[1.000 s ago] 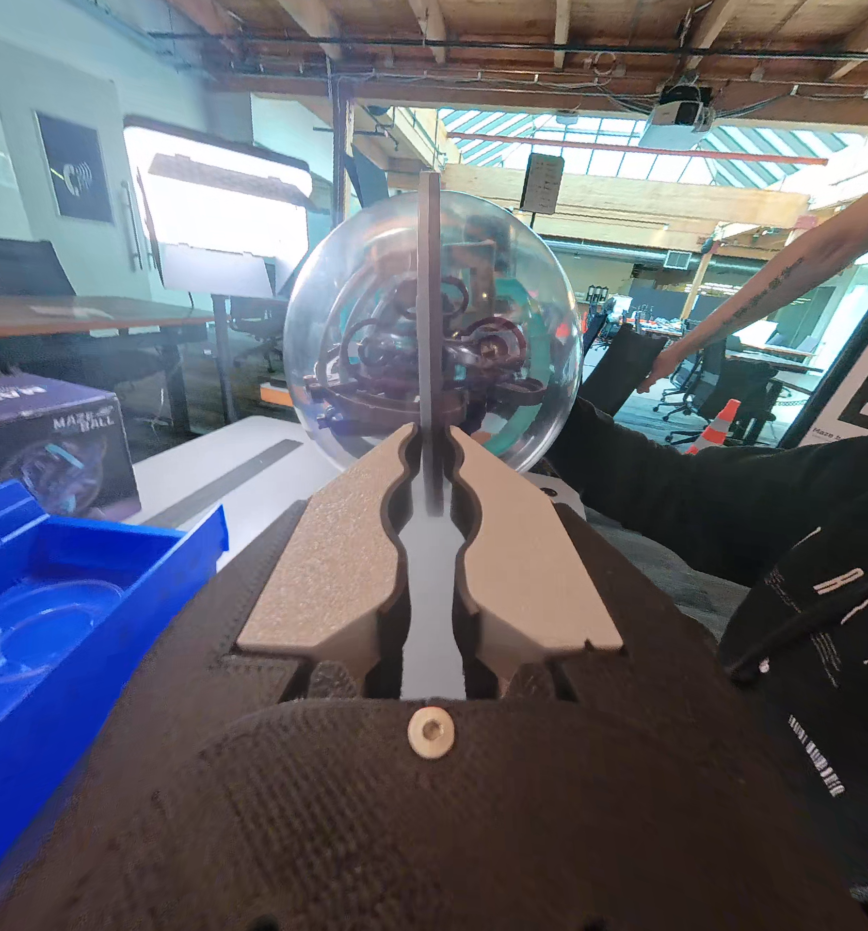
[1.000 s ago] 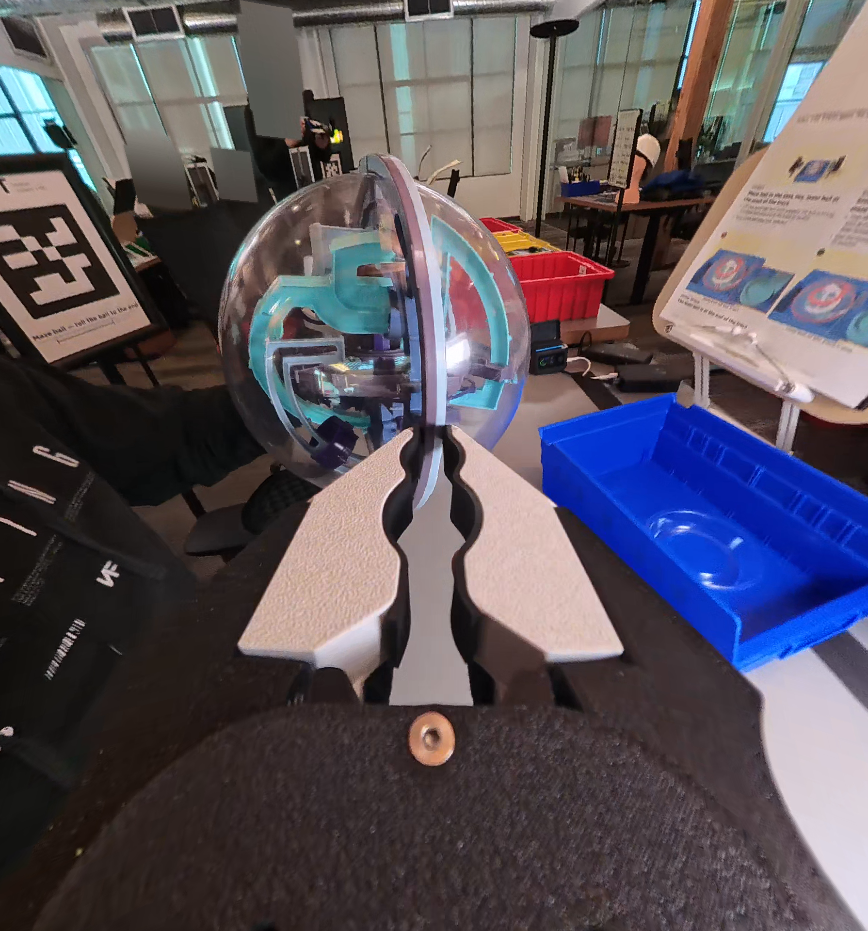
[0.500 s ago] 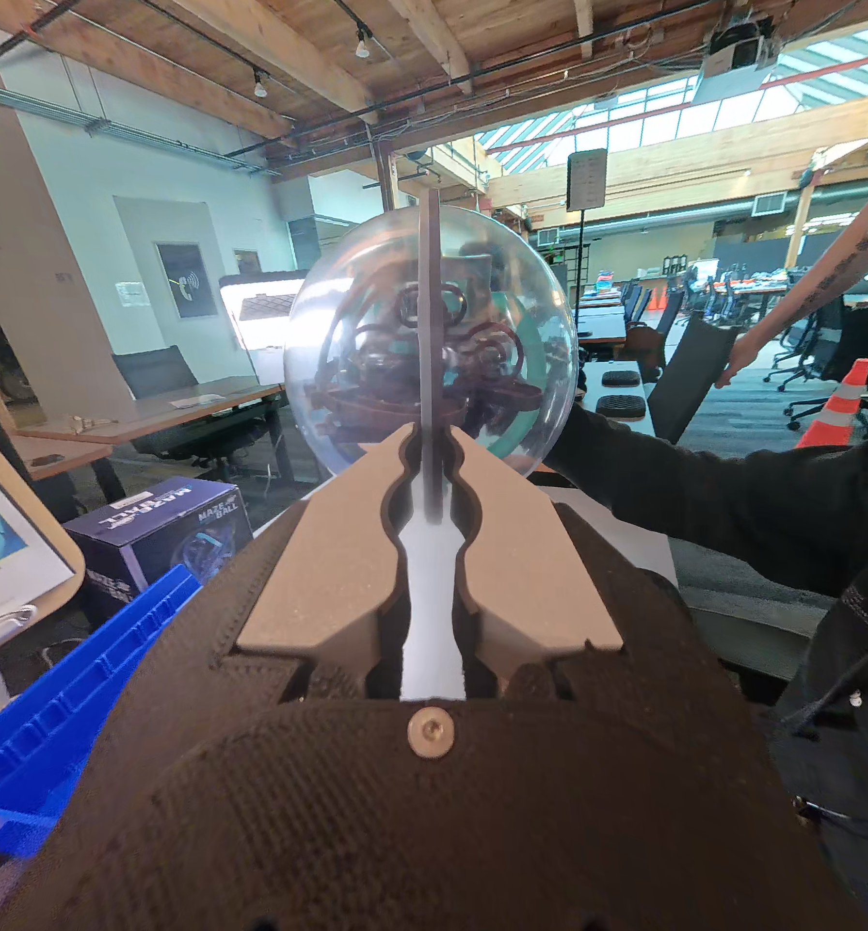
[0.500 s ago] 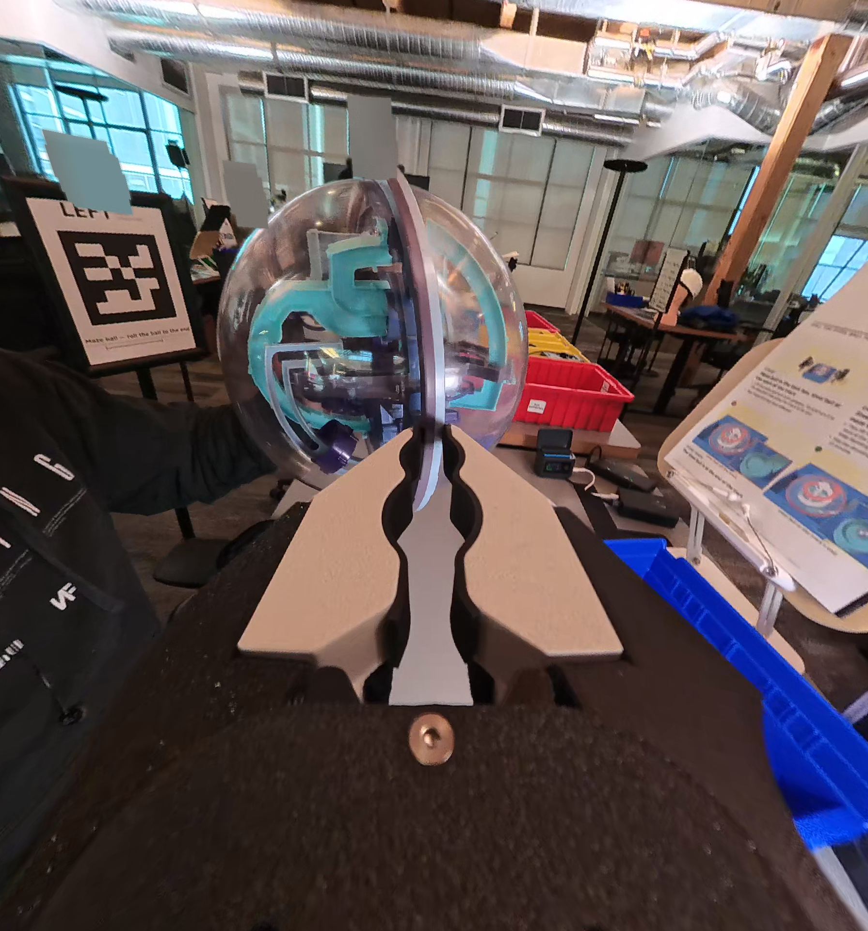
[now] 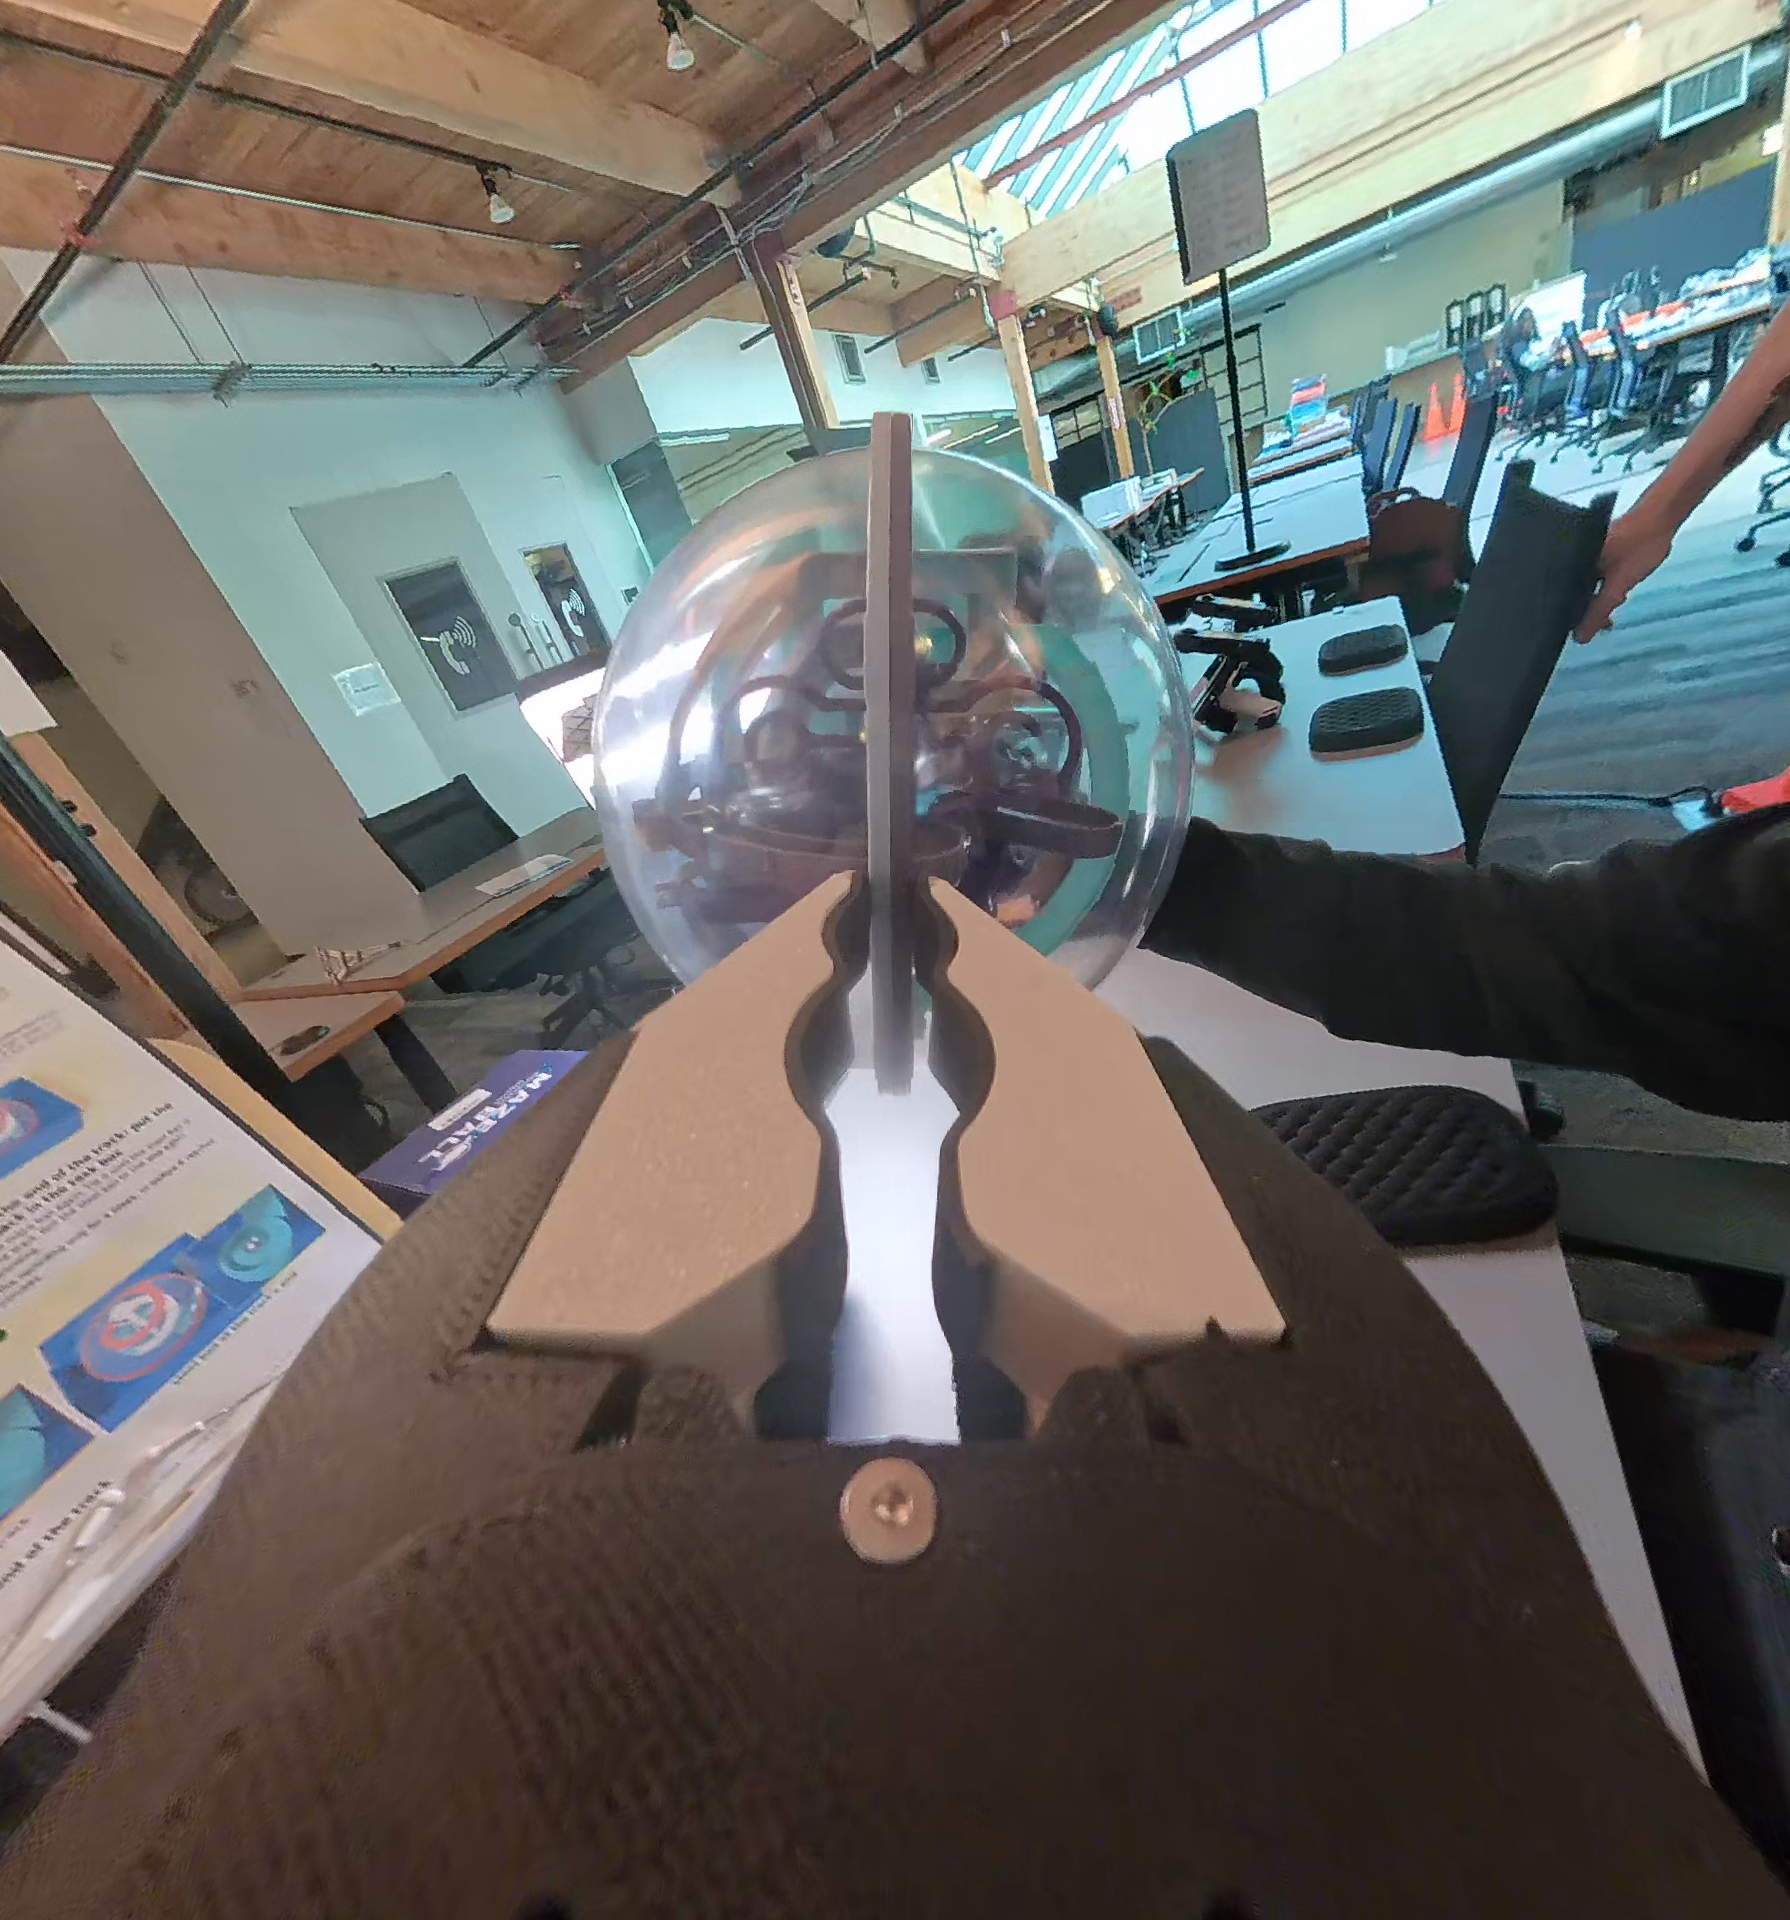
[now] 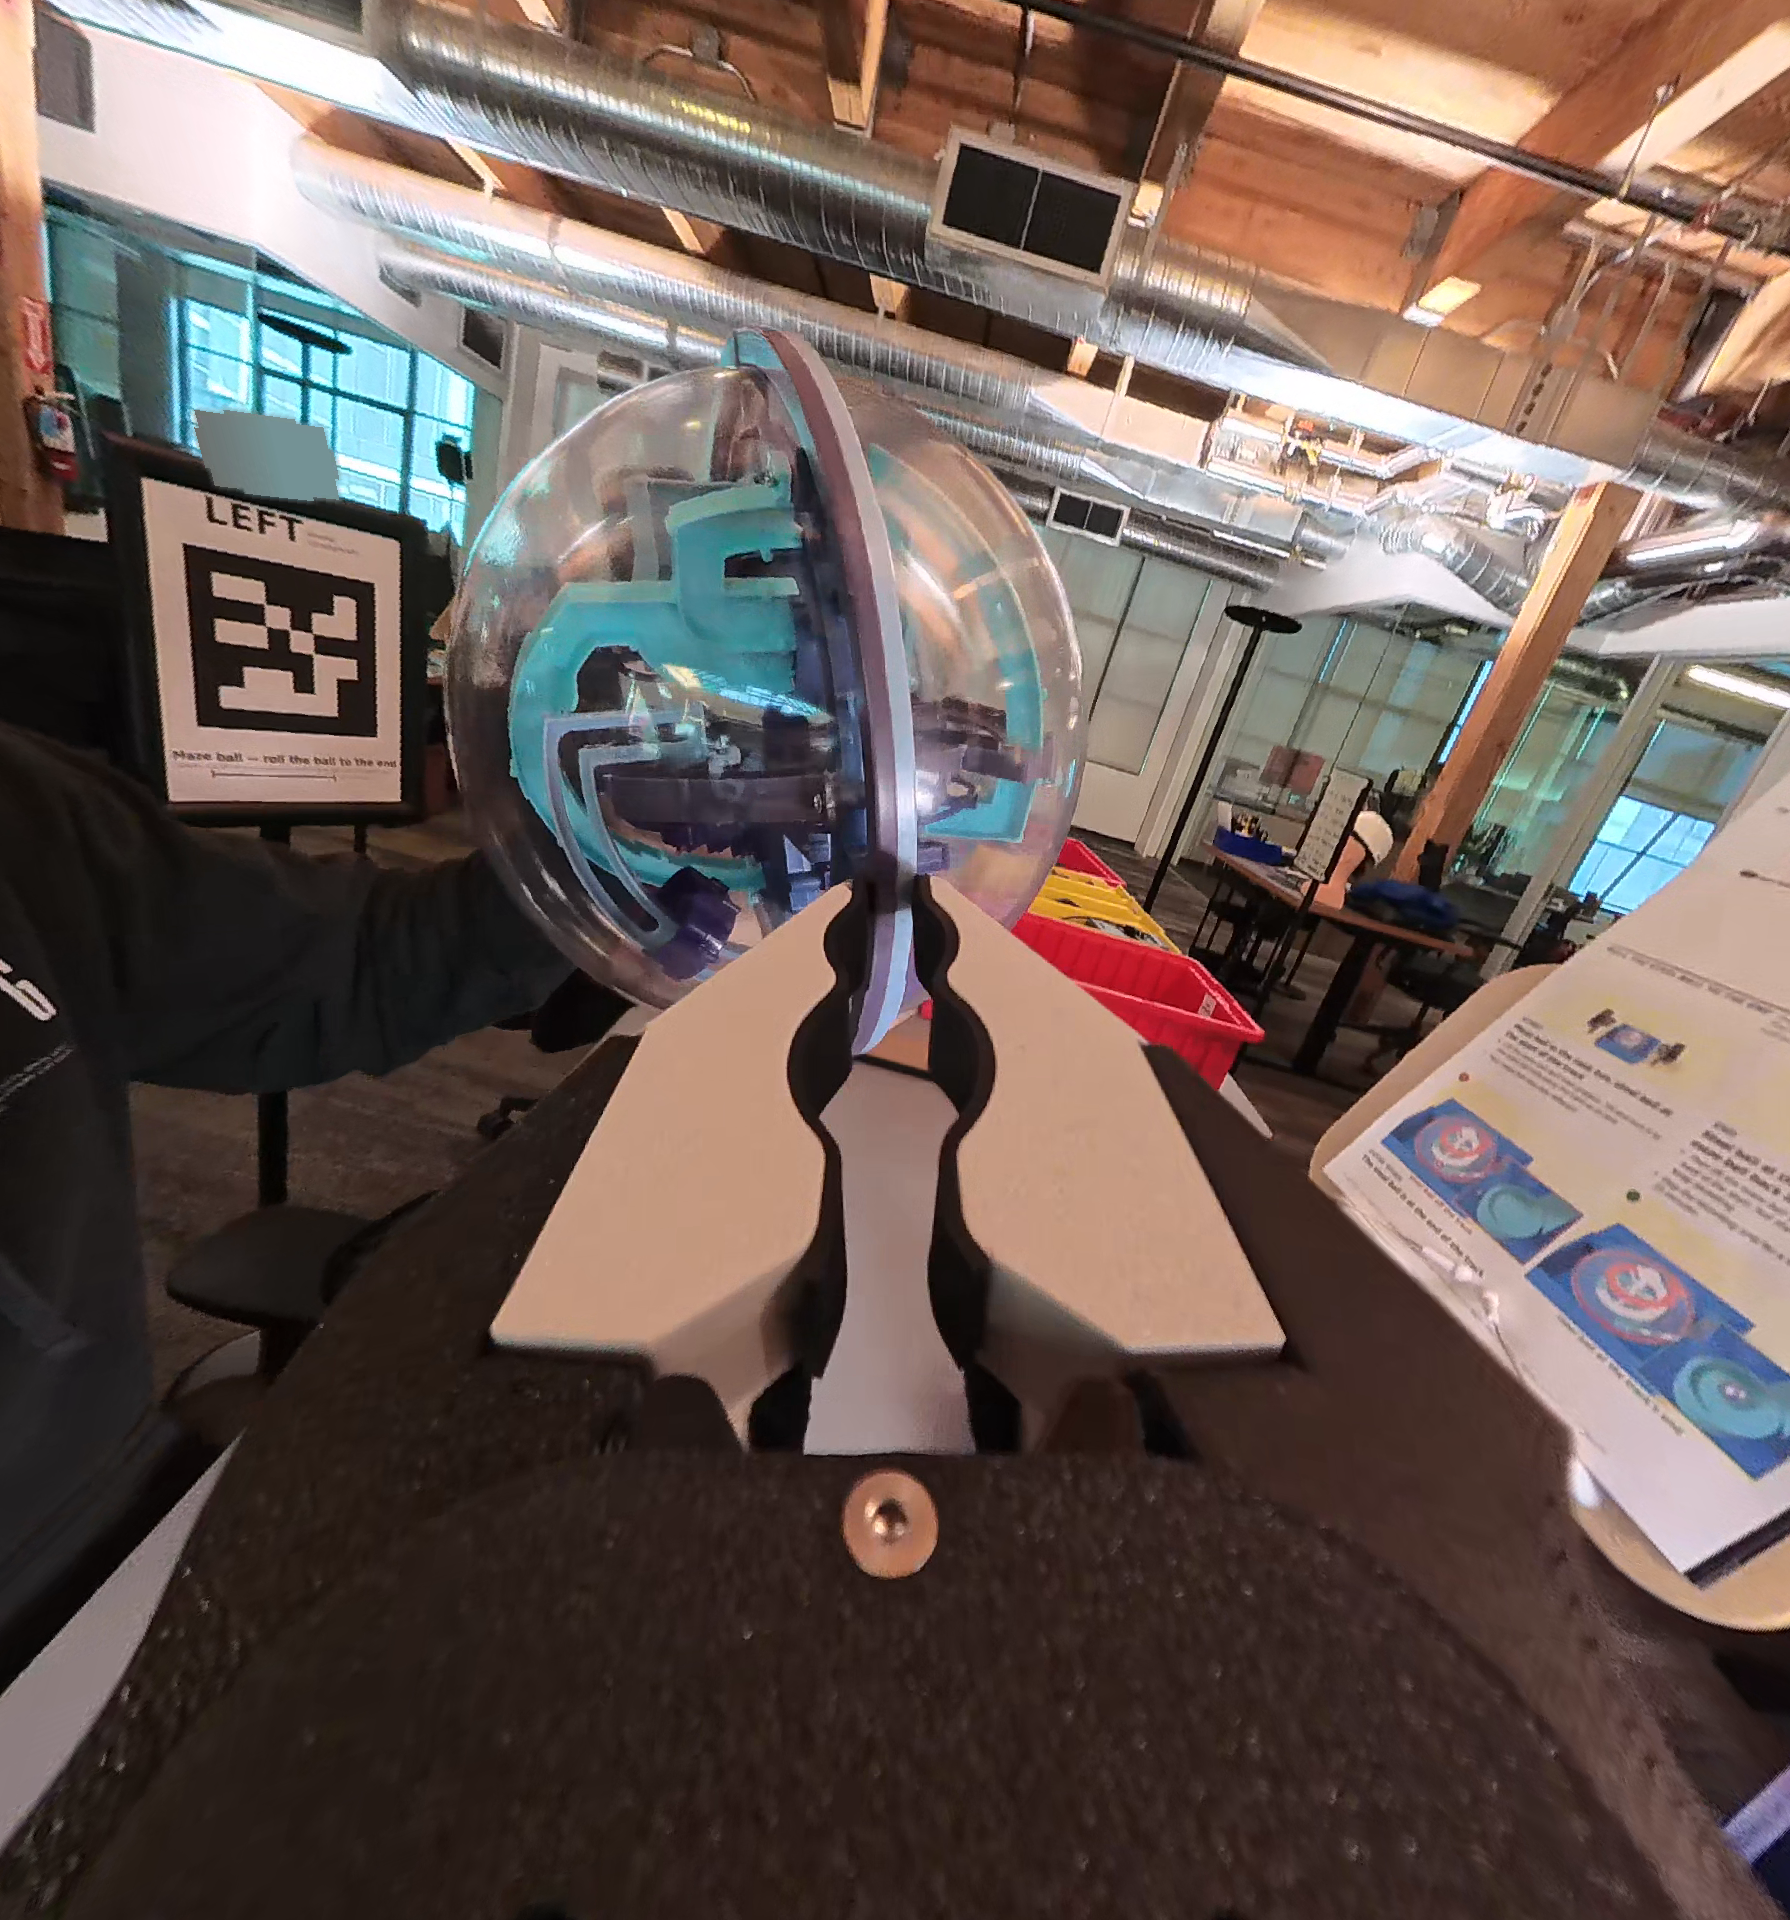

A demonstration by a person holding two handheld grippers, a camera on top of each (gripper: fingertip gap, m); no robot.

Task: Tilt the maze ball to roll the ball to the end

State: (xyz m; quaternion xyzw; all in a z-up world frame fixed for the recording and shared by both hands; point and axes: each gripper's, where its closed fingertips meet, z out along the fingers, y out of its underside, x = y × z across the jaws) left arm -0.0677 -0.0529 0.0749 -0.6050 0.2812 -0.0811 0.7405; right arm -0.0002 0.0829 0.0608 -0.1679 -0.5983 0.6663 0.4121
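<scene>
Above the desk: the maze ball (image 5: 891, 717) hangs in the air, carried by both grippers, resting on nothing.
Left gripper (image 5: 891, 914): fingers closed on the ball's grey rim (image 5: 886, 623), pads pressing it from both sides; the rim runs straight up and away from the fingertips, dead centre.
Ball from the left: a clear sphere straight ahead of the fingers, dark purple tracks (image 5: 766, 831) inside; the small ball itself cannot be made out.
Right gripper (image 6: 886, 904): fingers clamped on the same rim (image 6: 849, 582) at the opposite side; here the rim leans a little left as it rises.
Ball from the right: teal maze walls (image 6: 600, 748) face this side, bulging left of the rim.
Key relation: the rim's plane passes through both grips, so the ball's axis lies along the line between the two grippers; neither is nearer.
Pose: both grippers point up and inward, toward each other; a dark sleeve (image 5: 1493, 935) reaches in from the far side.
Next move, as a judgement: rolling both wrists together tips the tracks; uneven turning could twist the rim out of one grip.
Right edge: an instruction sheet (image 6: 1618, 1247) stands on a board.
</scene>
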